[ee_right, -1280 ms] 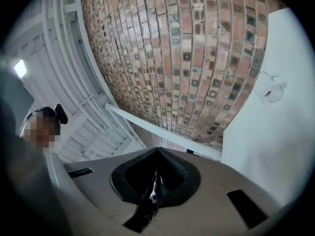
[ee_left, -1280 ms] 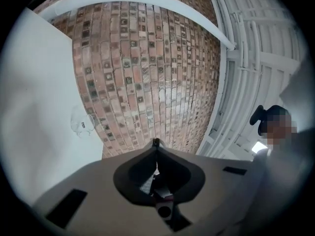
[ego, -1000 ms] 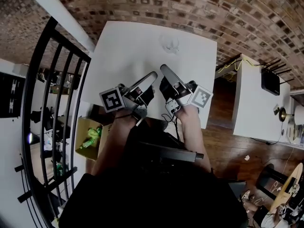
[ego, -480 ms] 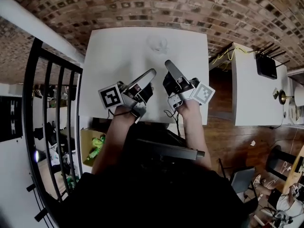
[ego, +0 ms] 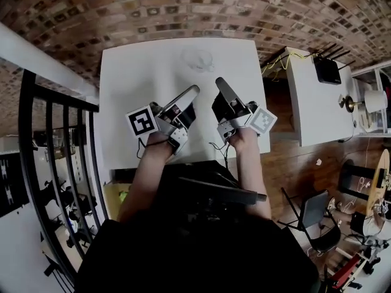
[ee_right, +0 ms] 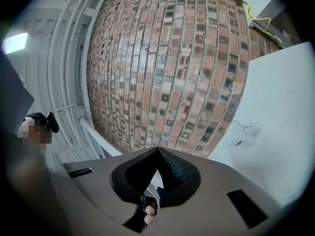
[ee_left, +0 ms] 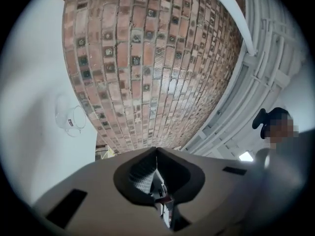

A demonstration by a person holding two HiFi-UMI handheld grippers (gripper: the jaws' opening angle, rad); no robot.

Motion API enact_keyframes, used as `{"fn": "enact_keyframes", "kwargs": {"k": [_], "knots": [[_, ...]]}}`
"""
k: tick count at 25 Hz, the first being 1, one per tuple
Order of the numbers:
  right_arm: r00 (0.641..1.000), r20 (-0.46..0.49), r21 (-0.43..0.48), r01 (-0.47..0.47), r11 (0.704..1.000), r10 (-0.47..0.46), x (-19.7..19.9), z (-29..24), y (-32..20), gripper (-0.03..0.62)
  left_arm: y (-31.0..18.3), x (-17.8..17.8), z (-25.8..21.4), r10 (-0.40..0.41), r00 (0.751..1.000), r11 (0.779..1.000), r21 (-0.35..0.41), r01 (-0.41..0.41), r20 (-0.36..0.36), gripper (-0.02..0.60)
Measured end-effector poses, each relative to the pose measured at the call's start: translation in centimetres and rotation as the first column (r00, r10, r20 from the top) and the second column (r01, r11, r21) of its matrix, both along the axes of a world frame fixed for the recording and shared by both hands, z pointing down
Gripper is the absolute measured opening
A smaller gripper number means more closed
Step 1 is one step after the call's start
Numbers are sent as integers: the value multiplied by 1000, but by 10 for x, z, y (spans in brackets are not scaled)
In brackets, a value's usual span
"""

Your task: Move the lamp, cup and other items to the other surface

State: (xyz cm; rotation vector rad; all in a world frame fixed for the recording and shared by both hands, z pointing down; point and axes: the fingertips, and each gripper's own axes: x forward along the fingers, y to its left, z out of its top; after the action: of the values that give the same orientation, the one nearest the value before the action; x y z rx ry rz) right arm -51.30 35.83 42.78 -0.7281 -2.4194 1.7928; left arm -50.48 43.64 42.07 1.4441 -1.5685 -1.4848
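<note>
A clear glass cup (ego: 200, 60) sits near the far edge of the white worktop (ego: 134, 72), well apart from both grippers. The left gripper (ego: 194, 91) and right gripper (ego: 219, 82) each have their jaws pressed together, pinching nothing.

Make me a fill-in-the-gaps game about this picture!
1. The cup stands on a ___ table.
2. The wall behind the table is made of ___.
3. The left gripper and right gripper both have their jaws ___.
Missing words: white; brick; shut.
</note>
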Motion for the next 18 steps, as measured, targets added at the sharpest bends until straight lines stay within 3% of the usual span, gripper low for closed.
{"fn": "enact_keyframes", "kwargs": {"k": [10,15,18], "knots": [[988,-74,151,-120,981,133,11,34,-21,21,-2,-7,16,81,995,996,44,-79,-62,15],[987,-104,223,-93,970,119,-5,60,-37,64,-8,-17,24,56,997,998,32,-55,-59,15],[985,-138,320,-53,946,102,-13,81,-45,109,-9,-18,25,31,997,999,23,-30,-74,15]]}}
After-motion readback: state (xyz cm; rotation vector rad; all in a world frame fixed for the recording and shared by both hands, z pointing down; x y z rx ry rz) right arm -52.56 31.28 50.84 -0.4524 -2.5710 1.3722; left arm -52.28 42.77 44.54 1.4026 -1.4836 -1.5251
